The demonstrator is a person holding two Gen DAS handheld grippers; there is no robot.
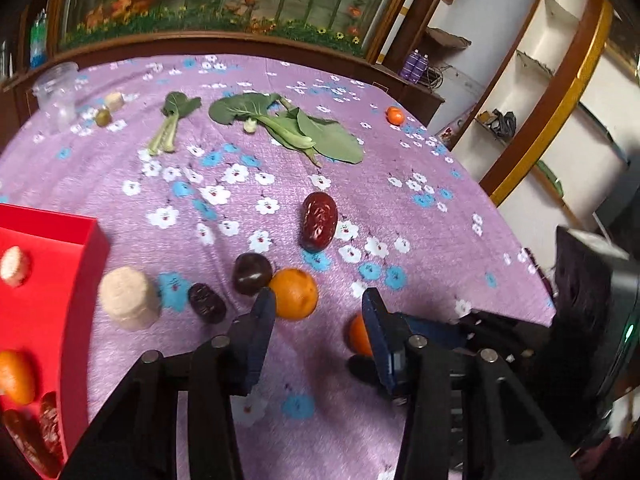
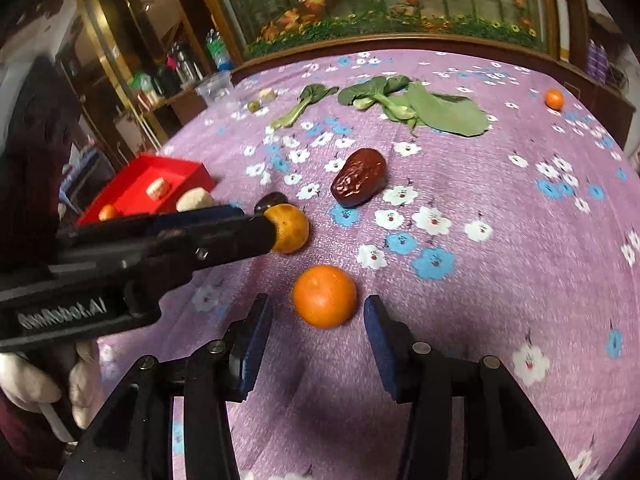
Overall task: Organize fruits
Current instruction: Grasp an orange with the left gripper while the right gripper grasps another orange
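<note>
Tangerines [image 2: 324,296], small, firm, roll easily; best gripped across the middle. Both tongs are seen part-open, empty.

From where I sit, the only writing I can read is on the left gripper [image 2: 276,228], seen in the right wrist view: pale lettering along its black body at the lower left of the frame, upside down and blurred, ending in ".AI". The earlier letters I cannot make out. The left wrist view gives me no readable text.
</note>
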